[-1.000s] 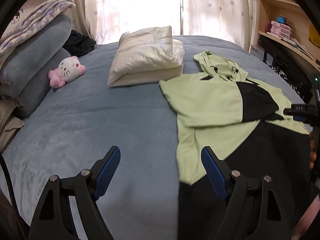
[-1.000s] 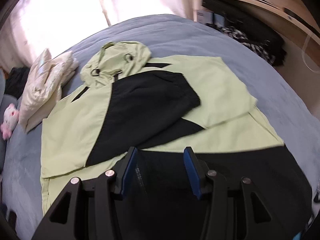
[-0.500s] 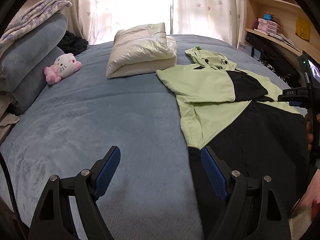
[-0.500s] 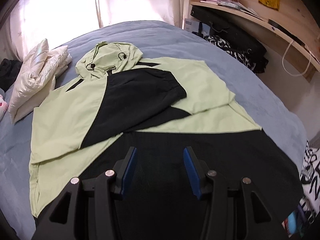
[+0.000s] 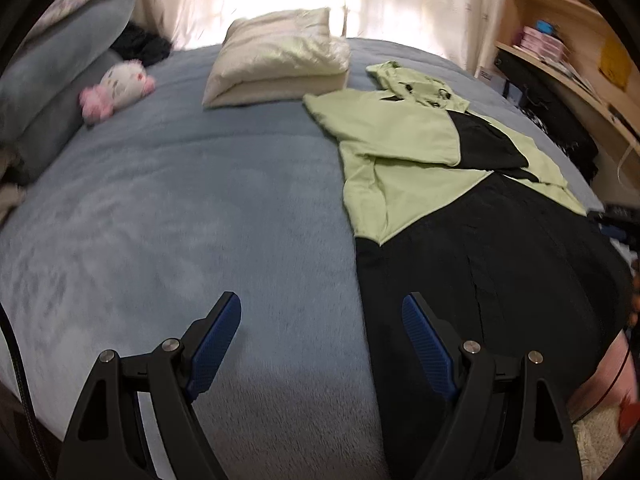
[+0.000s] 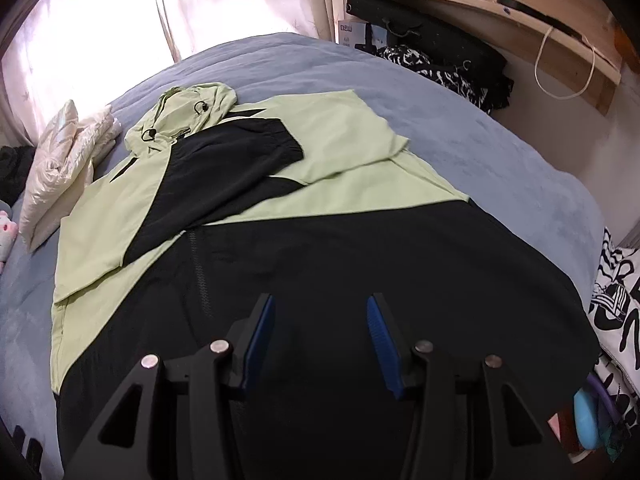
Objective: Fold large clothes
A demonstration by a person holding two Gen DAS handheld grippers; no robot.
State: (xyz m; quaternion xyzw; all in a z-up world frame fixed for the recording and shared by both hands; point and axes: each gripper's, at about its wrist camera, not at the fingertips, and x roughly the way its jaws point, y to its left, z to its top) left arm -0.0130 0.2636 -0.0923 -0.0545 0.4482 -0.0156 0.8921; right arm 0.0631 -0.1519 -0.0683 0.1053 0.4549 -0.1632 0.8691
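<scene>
A light-green and black hooded jacket [image 5: 404, 160] [image 6: 340, 152] lies flat on the blue-grey bed [image 5: 200, 220], hood towards the window, both sleeves folded across the chest. My left gripper [image 5: 322, 318] hangs open above the bed at the jacket's lower left corner, its right finger over the black hem and its left finger over bare blanket. Over the black lower panel [image 6: 360, 264] near the hem my right gripper [image 6: 320, 320] stands partly open, nothing between its blue pads [image 6: 380, 328].
A folded cream puffer jacket [image 5: 280, 60] and a pink-and-white plush toy [image 5: 116, 88] lie further up the bed, grey pillows [image 5: 52, 80] at the left. Wooden shelves [image 6: 500, 12] and dark bags [image 6: 432, 60] line the right side. A patterned bag [image 6: 616, 308] sits at the bed's right corner.
Both grippers have drawn back towards the jacket's hem, so more of the black lower panel shows. The left one also sank a little. Neither jaw opening has changed.
</scene>
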